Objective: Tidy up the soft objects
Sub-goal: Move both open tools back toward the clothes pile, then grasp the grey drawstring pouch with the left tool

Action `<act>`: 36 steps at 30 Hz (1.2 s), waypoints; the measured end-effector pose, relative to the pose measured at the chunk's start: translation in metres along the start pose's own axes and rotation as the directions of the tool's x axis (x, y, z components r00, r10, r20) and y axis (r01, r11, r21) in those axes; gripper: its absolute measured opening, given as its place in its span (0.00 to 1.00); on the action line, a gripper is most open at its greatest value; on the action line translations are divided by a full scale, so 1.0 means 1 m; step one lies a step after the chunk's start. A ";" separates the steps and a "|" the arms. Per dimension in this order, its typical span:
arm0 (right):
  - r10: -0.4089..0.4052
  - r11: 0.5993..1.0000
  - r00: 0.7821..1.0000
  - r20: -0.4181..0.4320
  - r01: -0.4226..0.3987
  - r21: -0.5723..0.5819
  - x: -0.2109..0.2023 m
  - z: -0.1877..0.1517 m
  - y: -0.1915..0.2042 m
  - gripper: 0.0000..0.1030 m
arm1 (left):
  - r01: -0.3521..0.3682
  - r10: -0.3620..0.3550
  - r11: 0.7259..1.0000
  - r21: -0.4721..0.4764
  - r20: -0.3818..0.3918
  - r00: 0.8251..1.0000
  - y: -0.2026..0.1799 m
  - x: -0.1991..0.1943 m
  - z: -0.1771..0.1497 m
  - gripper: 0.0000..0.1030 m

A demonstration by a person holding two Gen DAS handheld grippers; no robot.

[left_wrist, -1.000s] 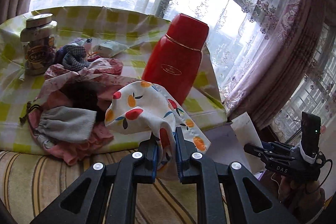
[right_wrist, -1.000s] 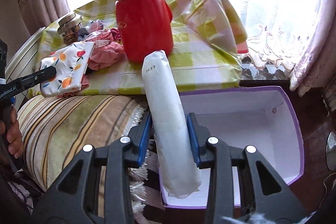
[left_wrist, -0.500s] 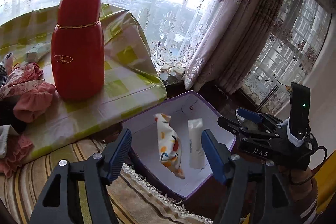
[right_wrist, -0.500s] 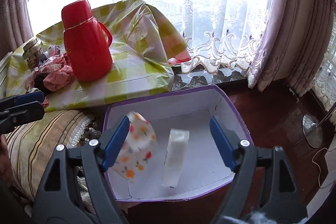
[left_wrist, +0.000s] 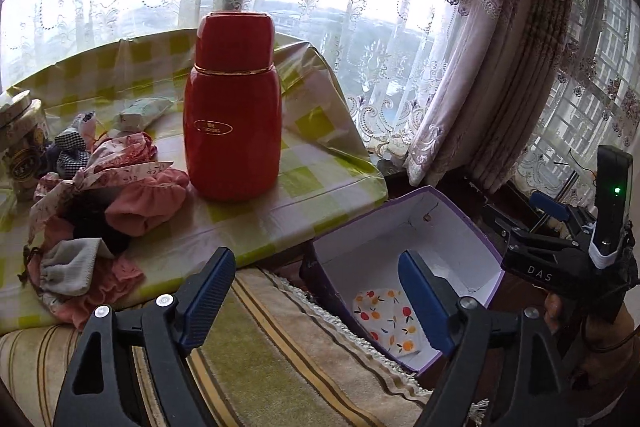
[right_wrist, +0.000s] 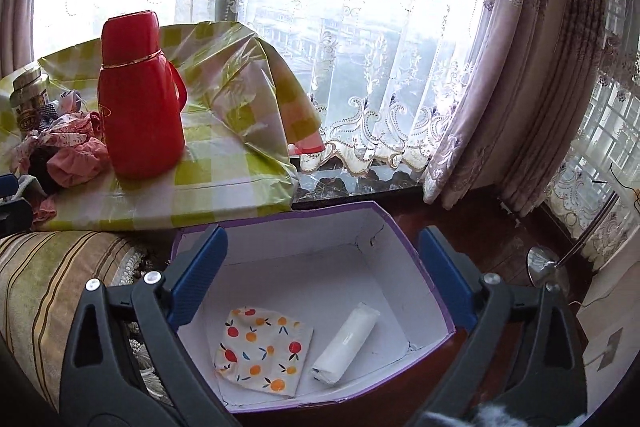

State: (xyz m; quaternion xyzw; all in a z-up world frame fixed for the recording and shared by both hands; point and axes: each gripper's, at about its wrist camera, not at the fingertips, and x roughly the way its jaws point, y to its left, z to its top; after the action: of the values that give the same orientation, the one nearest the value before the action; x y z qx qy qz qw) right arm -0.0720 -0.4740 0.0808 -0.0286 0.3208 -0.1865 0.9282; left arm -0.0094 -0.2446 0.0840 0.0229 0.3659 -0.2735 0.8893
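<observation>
A purple-edged white box (right_wrist: 404, 239) stands on the floor beside the table; it also shows in the left wrist view (left_wrist: 460, 223). A fruit-print cloth (right_wrist: 262, 349) (left_wrist: 386, 319) and a white tissue pack (right_wrist: 346, 337) lie flat on its bottom. A pile of pink, floral and grey cloths (left_wrist: 100, 215) (right_wrist: 68, 159) lies on the checked tablecloth left of a red thermos (left_wrist: 232, 107) (right_wrist: 138, 95). My left gripper (left_wrist: 316, 301) is open and empty above the bench edge. My right gripper (right_wrist: 320, 275) is open and empty above the box.
A tin jar (left_wrist: 20, 143) and a small wrapped pack (left_wrist: 140, 111) sit at the back of the table. A striped cushion (left_wrist: 280, 367) lies below the table's front edge. Lace curtains (right_wrist: 400, 47) hang behind. A lamp base (right_wrist: 548, 267) stands on the floor at right.
Both grippers opened and let go of the fruit-print cloth and the tissue pack, which dropped into the box and now lie flat. Both grippers have drawn back a little.
</observation>
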 end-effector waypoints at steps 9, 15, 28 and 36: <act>0.304 0.953 0.953 -0.012 -0.304 0.002 -0.005 0.004 0.047 0.95 | -0.096 0.094 0.987 -0.132 -0.016 0.995 0.082 -0.019 -0.023 0.82; 0.397 0.913 0.917 -0.049 -0.400 -0.082 -0.009 0.003 0.092 0.95 | -0.082 0.077 0.931 -0.356 -0.028 0.997 0.154 -0.036 -0.046 0.82; 0.507 0.836 0.849 -0.148 -0.526 -0.155 0.002 0.008 0.160 0.95 | 0.005 -0.013 0.766 -0.643 -0.006 1.000 0.231 -0.034 -0.066 0.70; 0.536 0.809 0.822 -0.194 -0.566 -0.163 0.013 0.015 0.187 0.95 | 0.020 -0.056 0.668 -0.744 -0.023 0.998 0.264 -0.008 -0.061 0.70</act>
State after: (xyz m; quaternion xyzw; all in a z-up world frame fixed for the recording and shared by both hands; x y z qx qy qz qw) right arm 0.0075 -0.3059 0.0530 -0.0203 0.3968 0.1249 0.9091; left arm 0.0798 -0.0021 0.0023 -0.3426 0.4653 -0.1187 0.8075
